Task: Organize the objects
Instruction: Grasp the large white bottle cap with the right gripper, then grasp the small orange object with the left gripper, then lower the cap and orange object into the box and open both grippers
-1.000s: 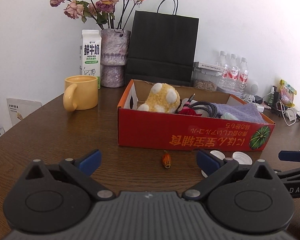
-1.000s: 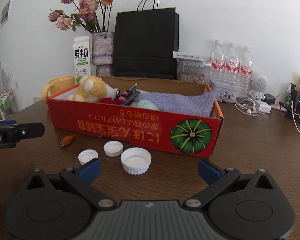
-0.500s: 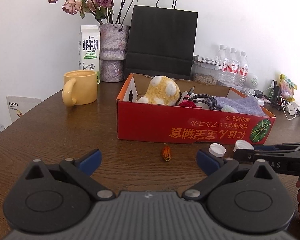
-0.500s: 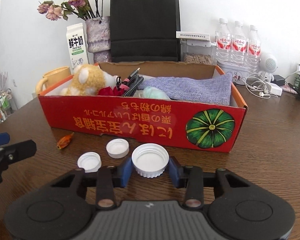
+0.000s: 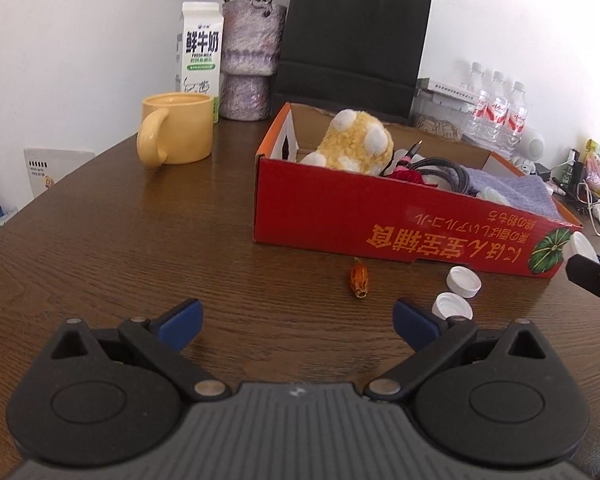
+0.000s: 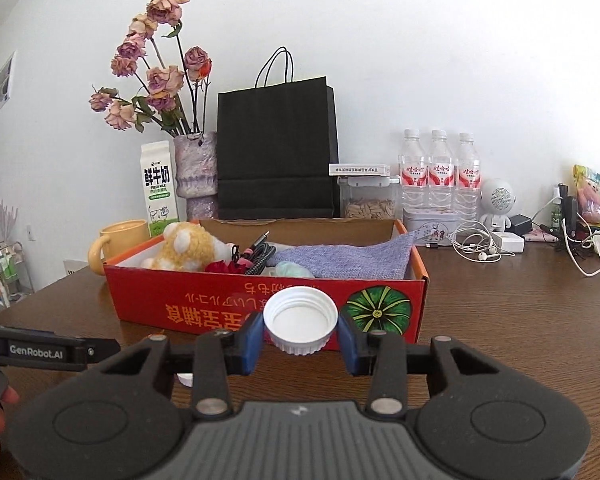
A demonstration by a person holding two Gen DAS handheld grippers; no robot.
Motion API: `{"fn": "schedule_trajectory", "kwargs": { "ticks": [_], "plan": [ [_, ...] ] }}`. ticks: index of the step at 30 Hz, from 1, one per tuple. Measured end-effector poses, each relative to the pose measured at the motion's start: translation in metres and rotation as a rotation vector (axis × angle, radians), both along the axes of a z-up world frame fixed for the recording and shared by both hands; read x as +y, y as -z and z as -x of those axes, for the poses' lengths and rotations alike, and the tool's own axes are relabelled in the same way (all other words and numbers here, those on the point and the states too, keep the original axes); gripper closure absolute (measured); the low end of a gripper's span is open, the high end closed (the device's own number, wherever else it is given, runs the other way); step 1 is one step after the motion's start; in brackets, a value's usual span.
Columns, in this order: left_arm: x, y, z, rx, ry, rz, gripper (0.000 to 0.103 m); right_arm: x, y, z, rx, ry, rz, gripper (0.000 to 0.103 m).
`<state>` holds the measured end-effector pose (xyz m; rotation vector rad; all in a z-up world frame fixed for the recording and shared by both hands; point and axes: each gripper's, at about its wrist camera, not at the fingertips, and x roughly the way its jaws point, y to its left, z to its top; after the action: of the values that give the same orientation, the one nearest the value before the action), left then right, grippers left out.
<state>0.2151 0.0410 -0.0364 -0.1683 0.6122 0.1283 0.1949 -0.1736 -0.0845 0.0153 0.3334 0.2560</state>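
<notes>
My right gripper [image 6: 300,342] is shut on a large white bottle cap [image 6: 300,319], held open side up in front of the red cardboard box [image 6: 204,312]. The same cap [image 5: 582,245] shows at the right edge of the left wrist view, off the table by the box's corner. Two smaller white caps [image 5: 463,280] [image 5: 452,306] and a small orange object [image 5: 359,279] lie on the table before the box [image 5: 340,216]. My left gripper [image 5: 298,320] hangs open over bare table, with nothing between its fingers. The box holds a yellow plush toy [image 5: 356,146], cables and a purple cloth [image 6: 352,258].
A yellow mug [image 5: 176,128], milk carton [image 5: 200,52], flower vase [image 5: 248,60] and black paper bag [image 5: 352,40] stand behind the box. Water bottles [image 6: 440,172], a small speaker, earphones and chargers crowd the back right. The table edge curves at left.
My right gripper closed on the large cap and lifted it off the table toward the box. The left gripper tilted slightly and stayed open.
</notes>
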Motion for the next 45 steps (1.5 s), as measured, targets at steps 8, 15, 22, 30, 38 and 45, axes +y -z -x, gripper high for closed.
{"fn": "schedule_trajectory", "kwargs": {
  "ticks": [8, 15, 22, 30, 38, 45],
  "plan": [
    [-0.020, 0.007, -0.037, 0.091, -0.019, -0.108, 0.000, 0.002, 0.000, 0.006, -0.016, -0.015, 0.006, 0.064],
    [-0.035, 0.005, -0.053, 0.056, 0.053, -0.129, 0.044, 0.002, 0.000, 0.007, -0.020, -0.021, 0.001, 0.064],
    [-0.038, -0.009, -0.013, -0.125, 0.083, -0.075, 0.090, 0.002, -0.001, 0.009, -0.026, -0.018, -0.001, 0.064],
    [-0.045, -0.028, 0.035, -0.359, 0.088, -0.114, 0.090, 0.002, -0.002, 0.010, -0.042, -0.014, -0.006, 0.064],
    [-0.051, -0.030, 0.036, -0.377, 0.129, -0.114, 0.090, 0.004, -0.003, 0.011, -0.081, -0.011, -0.003, 0.064],
    [-0.064, -0.039, 0.016, -0.391, 0.160, -0.125, 0.090, 0.009, -0.012, 0.001, -0.144, -0.043, -0.040, 0.064]
  ]
}}
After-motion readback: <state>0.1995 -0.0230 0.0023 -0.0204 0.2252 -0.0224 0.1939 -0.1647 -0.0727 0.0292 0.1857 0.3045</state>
